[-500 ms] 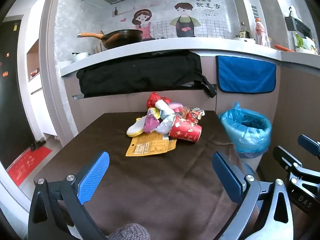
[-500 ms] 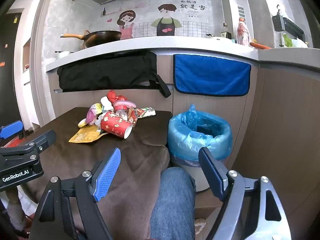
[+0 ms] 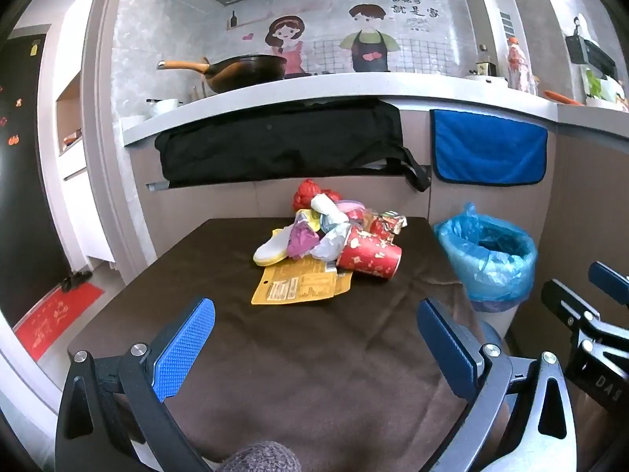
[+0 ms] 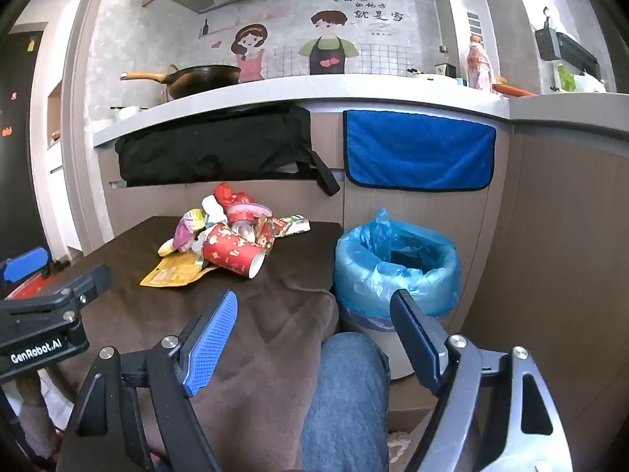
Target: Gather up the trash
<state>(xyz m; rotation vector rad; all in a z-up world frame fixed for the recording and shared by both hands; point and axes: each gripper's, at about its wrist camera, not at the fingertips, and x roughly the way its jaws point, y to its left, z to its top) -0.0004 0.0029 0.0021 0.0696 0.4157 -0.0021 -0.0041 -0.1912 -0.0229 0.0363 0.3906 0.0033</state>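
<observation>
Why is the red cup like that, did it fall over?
Yes, tipped over. The red cup lies on its side on the brown table, its open mouth facing the blue bin.

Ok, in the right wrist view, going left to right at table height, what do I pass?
Left gripper → yellow packet → red cup → blue-lined bin, which stands on the floor just past the table edge.
</observation>
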